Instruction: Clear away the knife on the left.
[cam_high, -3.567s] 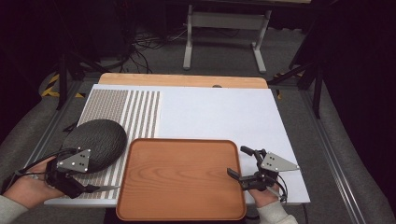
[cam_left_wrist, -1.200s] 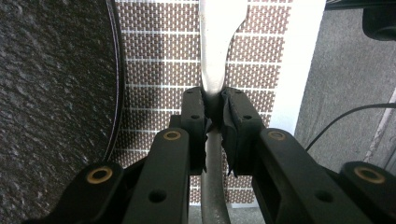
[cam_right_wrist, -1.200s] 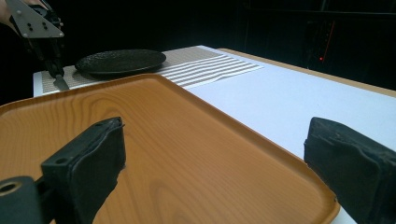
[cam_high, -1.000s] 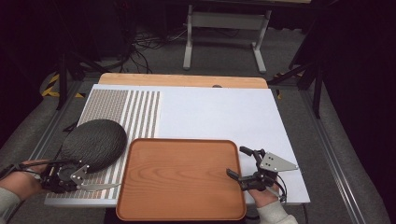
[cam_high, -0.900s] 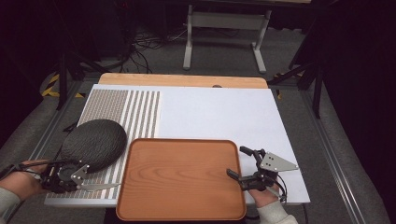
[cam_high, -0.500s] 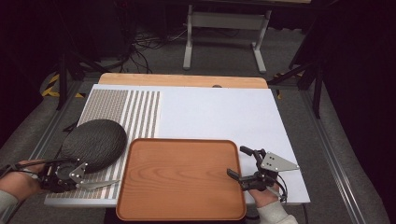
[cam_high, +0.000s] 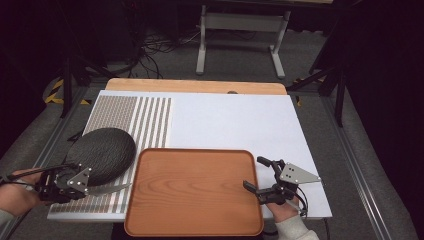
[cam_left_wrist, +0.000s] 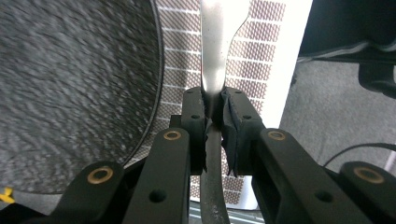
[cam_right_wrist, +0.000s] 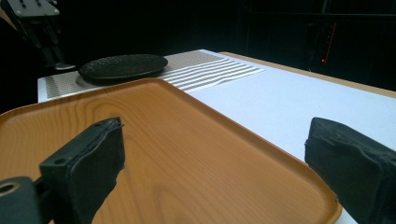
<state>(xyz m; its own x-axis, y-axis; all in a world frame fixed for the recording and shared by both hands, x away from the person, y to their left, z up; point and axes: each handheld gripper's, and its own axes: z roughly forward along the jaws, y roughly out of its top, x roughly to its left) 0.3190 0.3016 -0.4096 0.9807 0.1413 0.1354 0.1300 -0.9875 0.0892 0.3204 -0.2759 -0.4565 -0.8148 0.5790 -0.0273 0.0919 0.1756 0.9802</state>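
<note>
Counting: one wooden tray, one dark plate. Left gripper clamps what looks like one knife; right gripper gapes wide.

Wooden tray: rectangular, rounded corners, bare, at near middle of table. 
Black textured plate: just left of tray's far-left corner, rim close beside it, flat on mat. 
Knife: metal, left of tray, blade tip toward tray's left rim. 
White mat: under tray, reaching far beyond it; dotted and striped patch beyond tray's left half. 
Pale wood table edge: past mat, far from tray. 
Grey metal stand and loose cables: on floor well beyond tray.
</note>
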